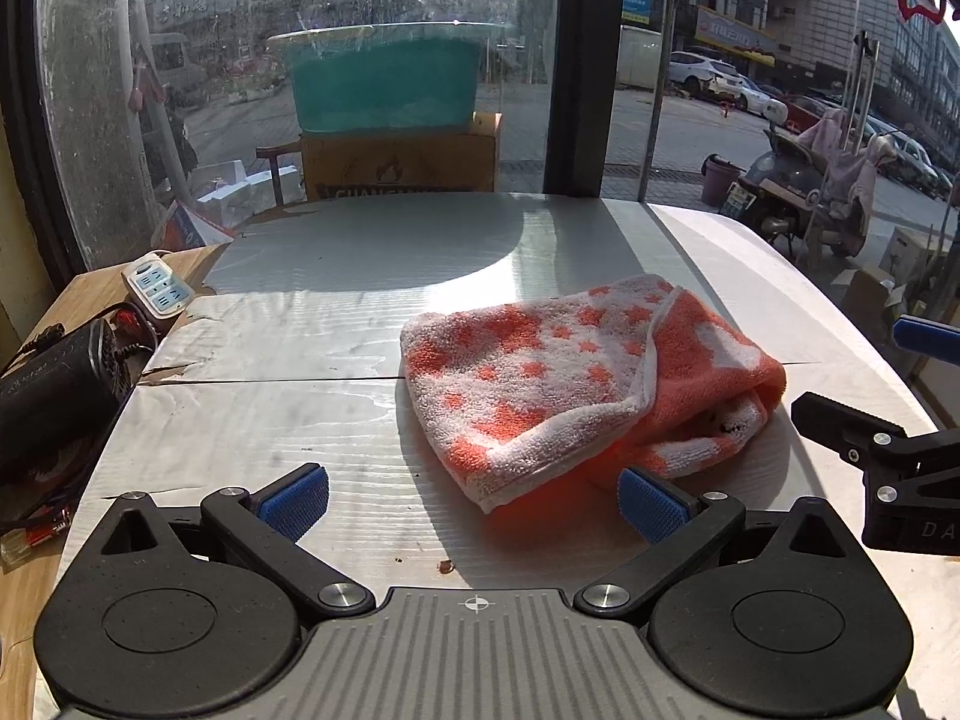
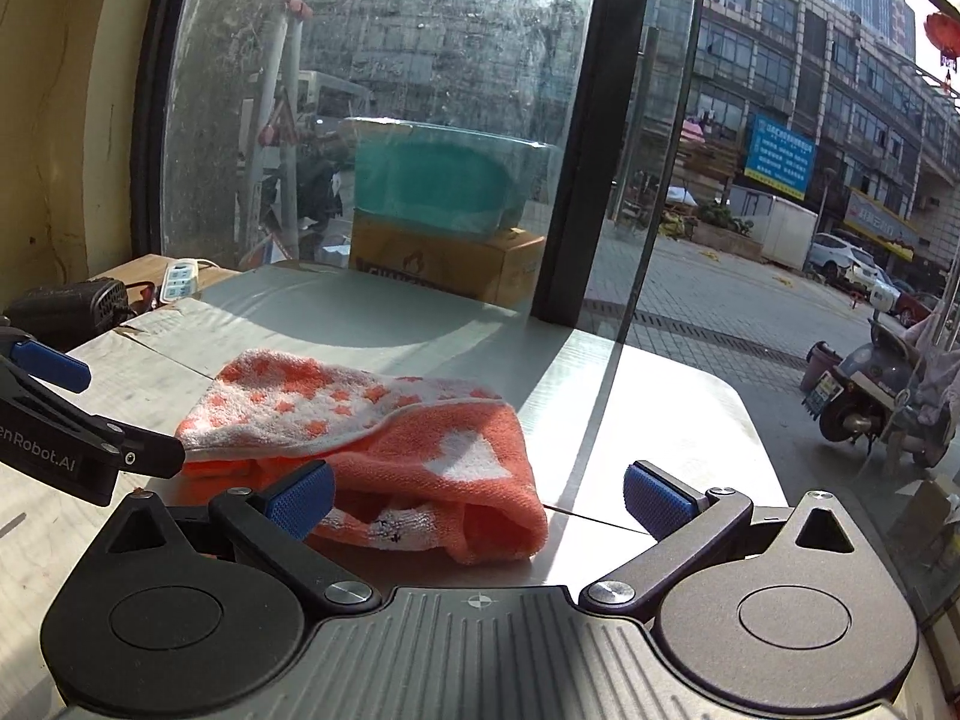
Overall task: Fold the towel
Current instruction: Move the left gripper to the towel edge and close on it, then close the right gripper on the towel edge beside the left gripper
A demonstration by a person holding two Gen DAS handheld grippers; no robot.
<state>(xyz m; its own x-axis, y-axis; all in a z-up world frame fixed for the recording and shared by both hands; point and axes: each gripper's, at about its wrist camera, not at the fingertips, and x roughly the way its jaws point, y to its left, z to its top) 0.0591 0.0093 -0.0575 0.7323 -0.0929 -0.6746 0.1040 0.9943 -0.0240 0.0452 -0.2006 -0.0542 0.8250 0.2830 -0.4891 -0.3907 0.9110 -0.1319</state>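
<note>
Towel [image 1: 576, 378], orange and white, lies bunched on the white table [image 1: 300, 432], ahead of both grippers. Left gripper [image 1: 474, 498] stands with fingers apart and empty, towel ahead to its right. Right gripper [image 2: 480, 498] is likewise spread; its left pad [image 2: 300, 495] sits at the towel's near edge, so the right hand appears nearer.

The desk [image 1: 336, 324] has a pale, wood-grain top with a thin seam running across it, half in sun and half in shadow. A folded orange-and-white towel [image 1: 576, 384] lies directly on it, bunched loosely, straddling that seam. Well to the left of the towel, past the pale sheet's torn edge, a bare brown wooden strip carries a white power strip [image 1: 157, 288], and nearer than that a black device [image 1: 57, 384] with cables trailing beside it
</note>
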